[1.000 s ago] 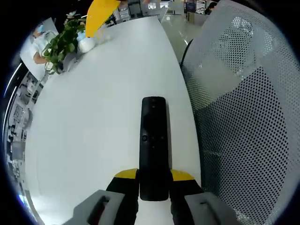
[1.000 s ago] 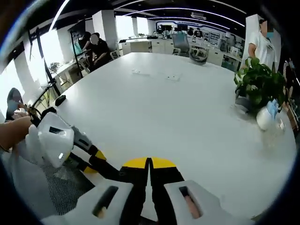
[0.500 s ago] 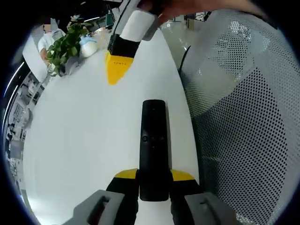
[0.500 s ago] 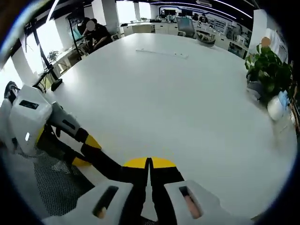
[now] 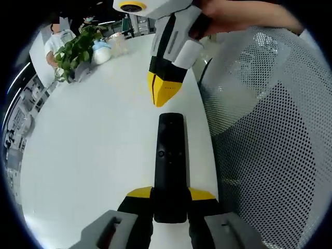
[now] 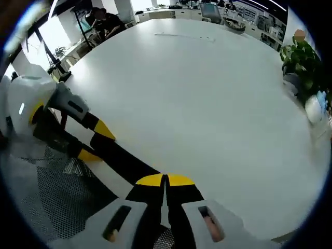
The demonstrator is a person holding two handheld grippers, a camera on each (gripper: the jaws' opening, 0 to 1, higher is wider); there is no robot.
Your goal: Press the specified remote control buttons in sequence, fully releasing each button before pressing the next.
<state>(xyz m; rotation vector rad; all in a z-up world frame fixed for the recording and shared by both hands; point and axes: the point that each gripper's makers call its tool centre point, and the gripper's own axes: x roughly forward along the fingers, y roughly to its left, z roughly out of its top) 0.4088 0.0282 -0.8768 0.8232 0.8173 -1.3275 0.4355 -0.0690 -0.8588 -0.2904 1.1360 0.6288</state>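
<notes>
Left gripper (image 5: 170,199) clamped on lower end of black remote control (image 5: 170,161), remote held lengthwise above white tabletop (image 5: 93,150) near its right edge, beside mesh chair (image 5: 270,129). Potted plant (image 5: 75,49) sat at far left corner. Right gripper (image 5: 165,92), jaws together, yellow tips pointed down just beyond remote's top end, apparently apart from it; contact hard to judge. Same closed tips (image 6: 165,182) met over remote in right gripper view. Judged: remote secured, presser poised, no button visibly pressed; sequence seemed largely ahead.
</notes>
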